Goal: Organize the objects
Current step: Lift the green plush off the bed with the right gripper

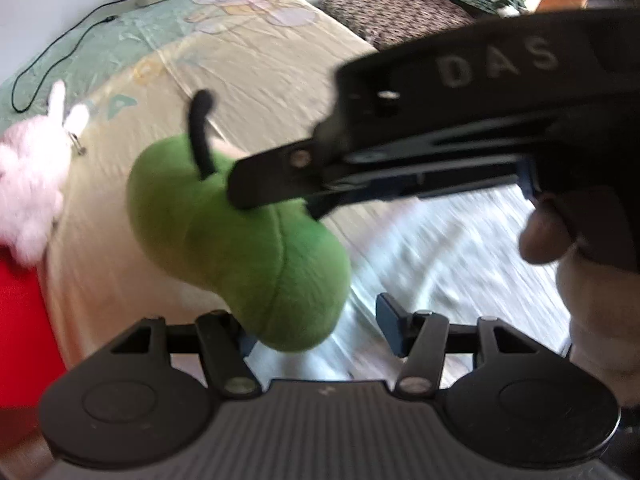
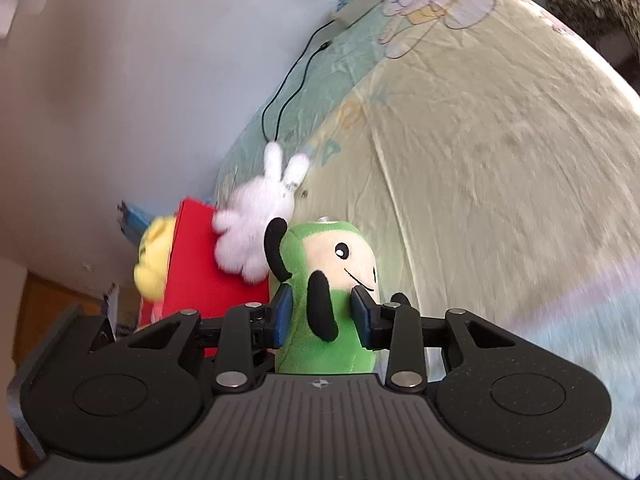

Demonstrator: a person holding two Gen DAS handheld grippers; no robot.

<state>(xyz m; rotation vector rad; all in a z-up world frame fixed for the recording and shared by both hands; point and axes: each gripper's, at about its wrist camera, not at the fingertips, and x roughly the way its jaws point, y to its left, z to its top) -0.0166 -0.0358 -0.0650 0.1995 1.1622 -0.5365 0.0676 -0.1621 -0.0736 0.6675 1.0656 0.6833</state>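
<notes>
The right gripper (image 2: pixel 324 314) pinches a green plush toy (image 2: pixel 330 280) between its blue pads, above the near edge of the bed sheet (image 2: pixel 480 160). The left gripper (image 1: pixel 320 326) stands with jaws apart, holding nothing. Far left, a white rabbit plush (image 2: pixel 252 216) lies on a red box (image 2: pixel 200 256), with a yellow toy (image 2: pixel 154 256) beside it.

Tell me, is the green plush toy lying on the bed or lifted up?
Lifted: the right hand-held gripper pinches the green plush toy above the bed sheet.
</notes>
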